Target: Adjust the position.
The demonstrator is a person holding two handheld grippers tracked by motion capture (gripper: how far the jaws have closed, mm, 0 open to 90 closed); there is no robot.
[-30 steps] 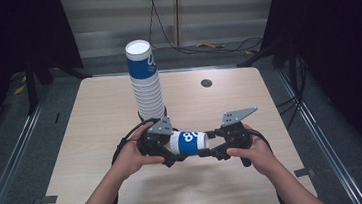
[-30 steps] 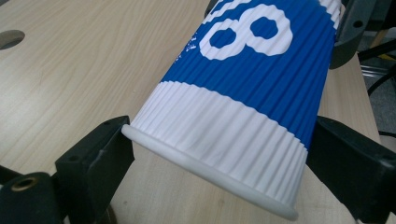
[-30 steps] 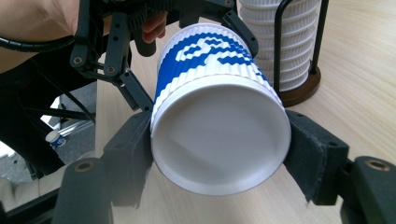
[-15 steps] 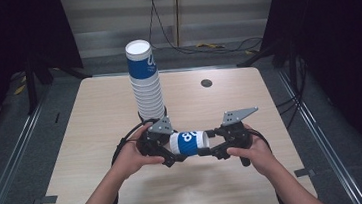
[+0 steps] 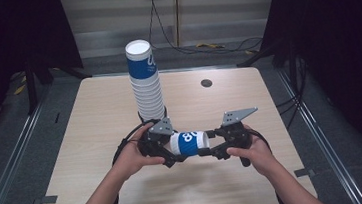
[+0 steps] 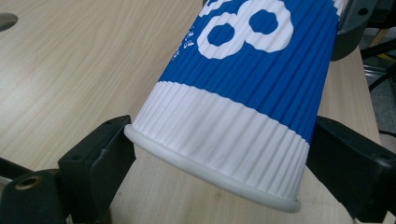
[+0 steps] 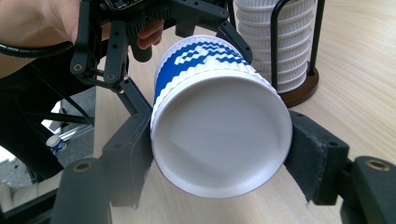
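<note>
Blue-and-white ribbed paper cup: held lying level above the table, clamped at its base by the right tool. Left tool: jaws lately opening, set about the rim end.

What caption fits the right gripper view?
Right gripper clamps the base of a blue-and-white paper cup while the left gripper brackets its other end.
</note>
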